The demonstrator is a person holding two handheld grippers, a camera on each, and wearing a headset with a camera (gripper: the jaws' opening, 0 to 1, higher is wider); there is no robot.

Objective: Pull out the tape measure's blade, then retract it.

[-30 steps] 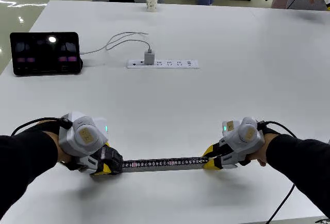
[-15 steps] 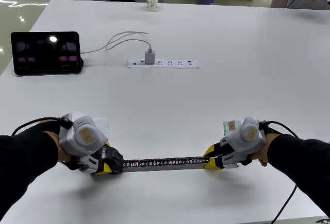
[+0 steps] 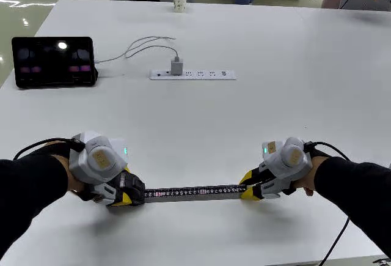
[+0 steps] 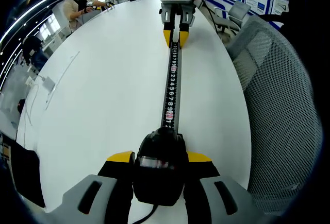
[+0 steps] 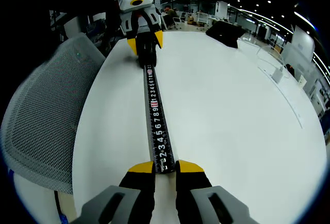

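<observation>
One tape measure (image 4: 157,170): black, down at the worktop (image 3: 256,95) near its front edge; blade (image 3: 195,192) drawn out flat toward the right.
Left gripper (image 3: 126,192): jaws clamped on the tape measure's sides.
Right gripper (image 3: 247,188): jaws pinching the blade's tip.
Stage: pull-out looks done or nearly so; retraction pending.
Risk: if the tip slips the pinch, the spring whips the blade back; a skewed return could kink it or twist the tape measure loose.

the tape measure (image 4: 159,170) is black, its blade (image 4: 171,87) dark with pale numerals, perhaps some red; jaws yellow-tipped.
</observation>
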